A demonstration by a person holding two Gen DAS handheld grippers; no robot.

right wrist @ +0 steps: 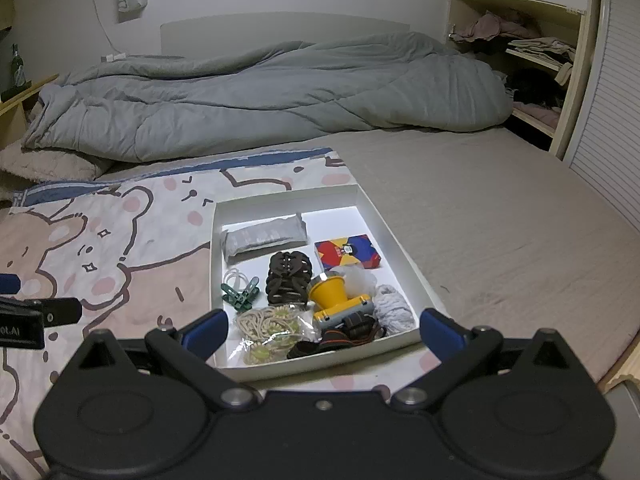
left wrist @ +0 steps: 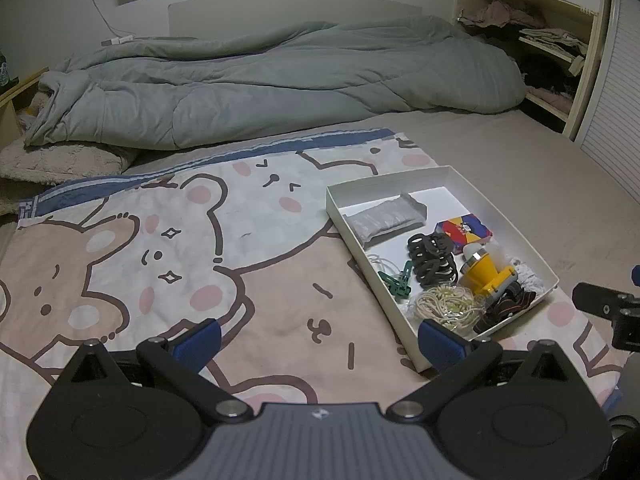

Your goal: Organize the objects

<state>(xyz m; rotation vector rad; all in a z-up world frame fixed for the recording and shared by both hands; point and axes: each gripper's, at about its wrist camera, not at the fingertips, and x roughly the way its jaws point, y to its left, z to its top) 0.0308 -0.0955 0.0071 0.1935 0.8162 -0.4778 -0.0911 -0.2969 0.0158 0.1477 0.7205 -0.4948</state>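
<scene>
— Where's the box?
— The white box sits on the bear blanket near the bed's right edge, holding a yellow lamp and hair ties.
— Your claws?
— My left claw and right claw both gape wide, holding nothing.

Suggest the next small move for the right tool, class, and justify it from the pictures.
Probably lower the right tool toward the yellow headlamp in the white box: both tools are open and empty, and the right one already faces the box.
</scene>
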